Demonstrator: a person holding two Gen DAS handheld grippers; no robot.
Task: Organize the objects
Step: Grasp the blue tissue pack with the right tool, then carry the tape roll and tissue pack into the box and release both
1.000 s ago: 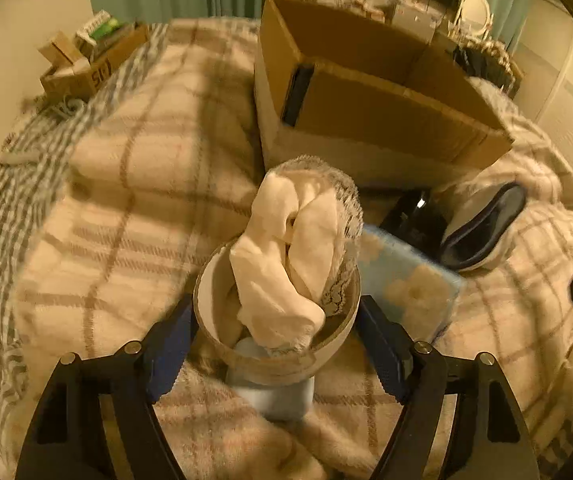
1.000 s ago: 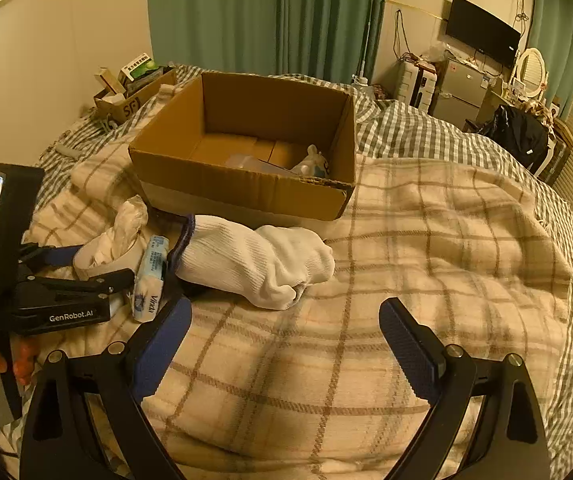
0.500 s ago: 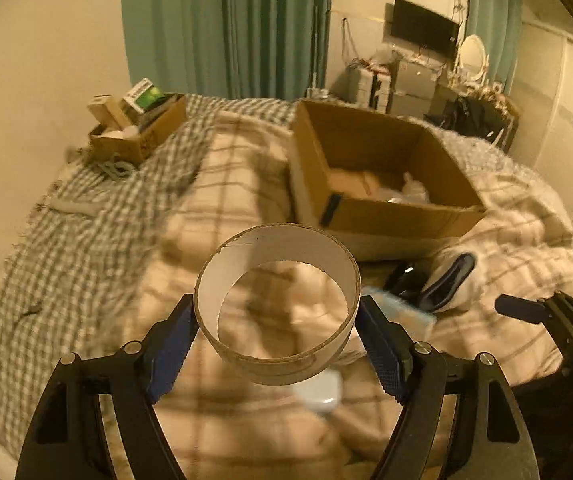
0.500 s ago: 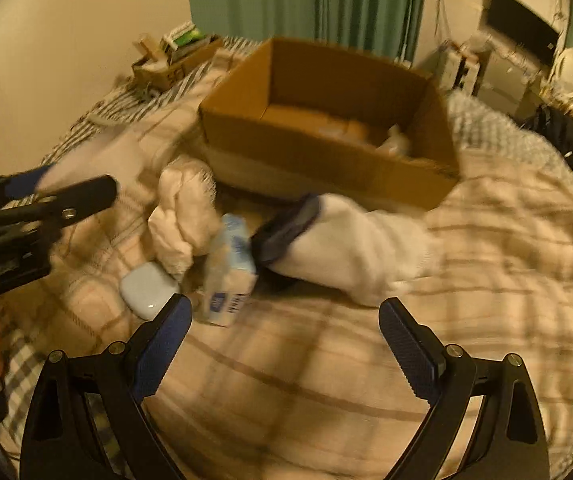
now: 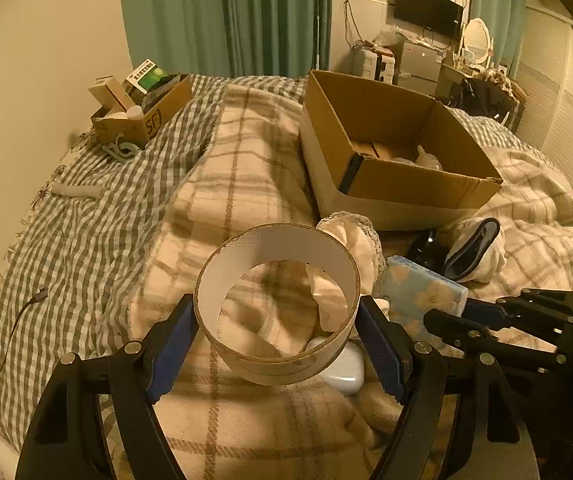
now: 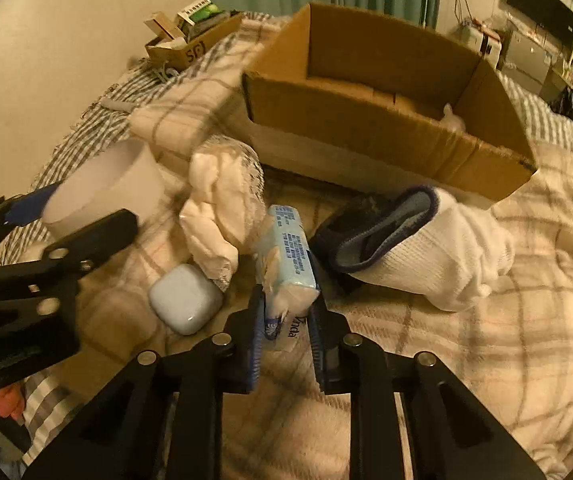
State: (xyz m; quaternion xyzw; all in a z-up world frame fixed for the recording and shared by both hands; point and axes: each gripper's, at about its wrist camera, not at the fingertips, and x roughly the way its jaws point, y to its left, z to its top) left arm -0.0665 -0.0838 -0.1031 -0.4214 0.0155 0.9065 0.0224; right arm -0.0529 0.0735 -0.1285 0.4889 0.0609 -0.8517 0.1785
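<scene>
My left gripper is shut on a white cardboard ring and holds it above the blanket; it also shows in the right wrist view. My right gripper is shut on a light blue tissue pack, also in the left wrist view. A crumpled white lace cloth, a pale blue earbud case and a white sock with a navy cuff lie on the bed. An open cardboard box stands behind them.
A plaid blanket covers a checked sheet. A small box of packets sits at the far left by the wall. A black item lies by the sock. Curtains, a TV and shelves stand beyond the bed.
My left gripper lifted the ring off the white cloth and drew back. My right gripper moved left and down and closed on the tissue pack.
</scene>
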